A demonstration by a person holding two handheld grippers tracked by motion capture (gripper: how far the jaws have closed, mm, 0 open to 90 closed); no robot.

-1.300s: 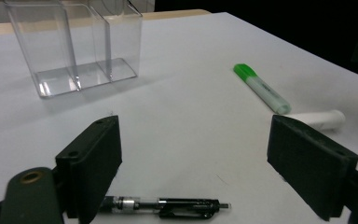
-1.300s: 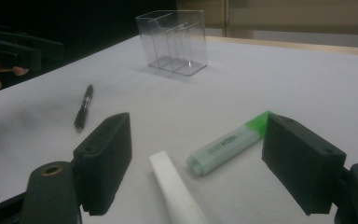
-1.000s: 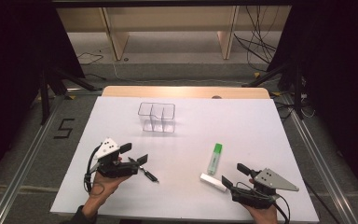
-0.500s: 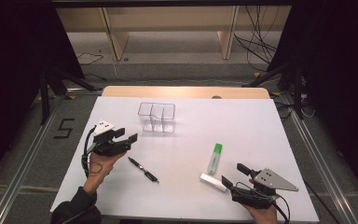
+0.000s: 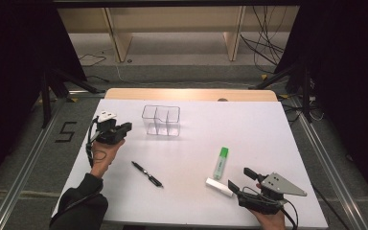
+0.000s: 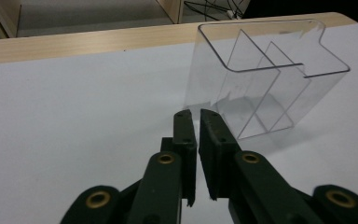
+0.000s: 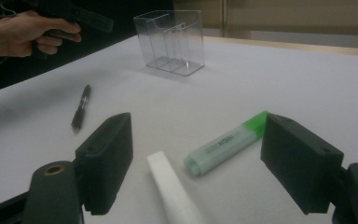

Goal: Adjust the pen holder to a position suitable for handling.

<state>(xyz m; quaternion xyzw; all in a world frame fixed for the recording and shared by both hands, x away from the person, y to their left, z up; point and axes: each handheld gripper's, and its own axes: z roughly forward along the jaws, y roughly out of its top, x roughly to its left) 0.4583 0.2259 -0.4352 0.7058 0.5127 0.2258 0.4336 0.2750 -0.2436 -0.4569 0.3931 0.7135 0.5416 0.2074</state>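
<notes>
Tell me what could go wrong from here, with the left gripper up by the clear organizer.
1. The left gripper has just been closing with nothing between its jaws, close to the clear organizer; a nudge could slide or tip it.
2. The right gripper is open over the white eraser and green highlighter, which lie close together; closing might catch both.

White table (image 5: 268, 129) — clear organizer (image 5: 161, 120), pen (image 5: 146, 173), highlighter (image 5: 221, 163), white stick (image 5: 219, 187).
</notes>
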